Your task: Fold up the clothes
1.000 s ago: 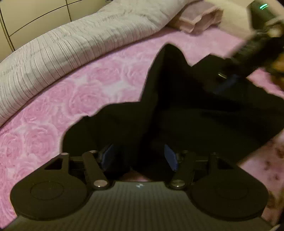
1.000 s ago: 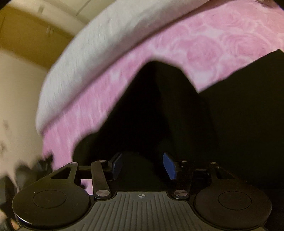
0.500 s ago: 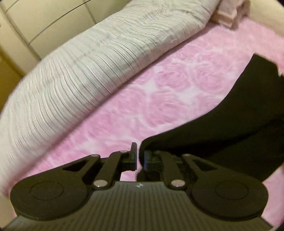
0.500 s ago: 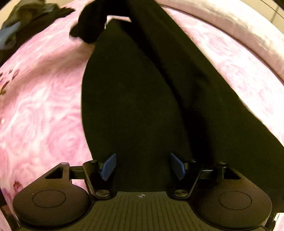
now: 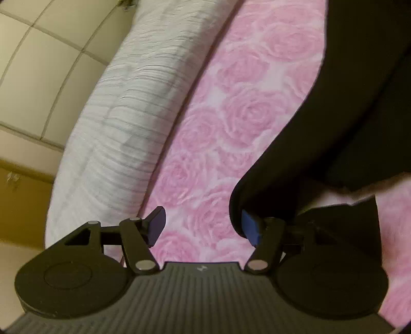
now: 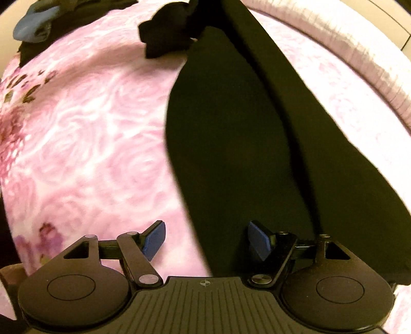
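A black garment (image 6: 244, 133) lies stretched on the pink rose-patterned bed cover (image 6: 84, 133), with a bunched end at the far top. My right gripper (image 6: 205, 241) is open, low over the garment's near edge, holding nothing. In the left wrist view the same black garment (image 5: 346, 108) fills the right side, its rounded edge touching the right fingertip (image 5: 250, 228). My left gripper (image 5: 203, 226) is open and empty over the pink cover (image 5: 218, 128).
A rolled white-grey striped duvet (image 5: 120, 123) runs along the bed's far side, also seen in the right wrist view (image 6: 359, 48). Behind it stands a cream panelled wall (image 5: 33, 64). A blue and dark clothes pile (image 6: 38, 20) lies at the far left corner.
My left gripper was shut on the garment's edge half a second ago and has opened and let it go. The right gripper stays open and has shifted slightly left over the garment.
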Available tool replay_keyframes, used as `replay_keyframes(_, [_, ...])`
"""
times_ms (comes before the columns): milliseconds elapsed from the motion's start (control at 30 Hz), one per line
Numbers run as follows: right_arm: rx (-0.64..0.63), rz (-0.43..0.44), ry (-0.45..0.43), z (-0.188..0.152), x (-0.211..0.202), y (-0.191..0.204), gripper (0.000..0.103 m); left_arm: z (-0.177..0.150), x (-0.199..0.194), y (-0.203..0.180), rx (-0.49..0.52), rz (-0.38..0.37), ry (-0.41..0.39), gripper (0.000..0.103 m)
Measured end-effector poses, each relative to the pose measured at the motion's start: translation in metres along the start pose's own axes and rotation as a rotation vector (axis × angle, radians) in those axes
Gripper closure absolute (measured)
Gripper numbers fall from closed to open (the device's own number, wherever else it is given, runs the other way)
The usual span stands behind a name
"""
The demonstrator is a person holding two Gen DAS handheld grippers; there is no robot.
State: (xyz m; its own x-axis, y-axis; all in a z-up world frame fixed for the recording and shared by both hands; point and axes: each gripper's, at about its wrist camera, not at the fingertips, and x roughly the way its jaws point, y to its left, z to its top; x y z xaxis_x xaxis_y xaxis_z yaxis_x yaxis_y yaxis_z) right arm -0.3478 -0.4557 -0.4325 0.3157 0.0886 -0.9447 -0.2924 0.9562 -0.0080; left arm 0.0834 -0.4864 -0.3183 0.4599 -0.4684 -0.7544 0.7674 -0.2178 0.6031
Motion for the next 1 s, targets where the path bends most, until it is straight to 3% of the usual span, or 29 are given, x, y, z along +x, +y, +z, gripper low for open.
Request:
replay_keyframes(167, [0.048,-0.003,0.005,0.002,0.001,0.003,0.029,0.040,0.016,0.040,-0.025,-0.027,-0.055,0.039])
replay_keyframes(333, [0.077,-0.016,-0.022,0.013,-0.008,0.002,0.029,0.066,0.025,0.089,-0.359,-0.137,-0.064,0.041])
replay_keyframes(367, [0.091,-0.016,-0.032,0.014,-0.010,0.001,0.029,0.062,0.021,0.095,-0.435,-0.182,-0.070,0.047])
replay_keyframes(467, [0.131,-0.010,-0.060,0.021,-0.016,-0.002,0.029,0.031,-0.007,0.106,-0.640,-0.368,-0.177,0.042])
replay_keyframes(567, [0.136,-0.001,-0.077,0.031,-0.013,0.004,0.029,0.000,-0.029,0.082,-0.661,-0.319,-0.176,0.038])
replay_keyframes(667, [0.127,0.007,-0.082,0.041,-0.008,0.004,0.029,-0.028,-0.034,0.031,-0.643,-0.301,-0.116,0.038])
replay_keyframes(800, [0.107,-0.003,-0.083,0.048,0.002,0.007,0.029,-0.038,-0.010,-0.040,-0.604,-0.311,-0.015,0.042])
replay_keyframes(833, [0.104,-0.010,-0.076,0.048,0.006,0.008,0.029,-0.038,-0.004,-0.055,-0.589,-0.311,0.001,0.046])
replay_keyframes(867, [0.100,-0.017,-0.070,0.048,0.009,0.008,0.029,-0.038,0.004,-0.063,-0.580,-0.299,0.022,0.068])
replay_keyframes(900, [0.097,-0.024,-0.063,0.048,0.013,0.009,0.029,-0.037,0.011,-0.071,-0.571,-0.287,0.041,0.083])
replay_keyframes(1000, [0.093,-0.047,-0.044,0.046,0.019,0.007,0.029,-0.049,0.010,-0.048,-0.619,-0.344,0.048,0.091])
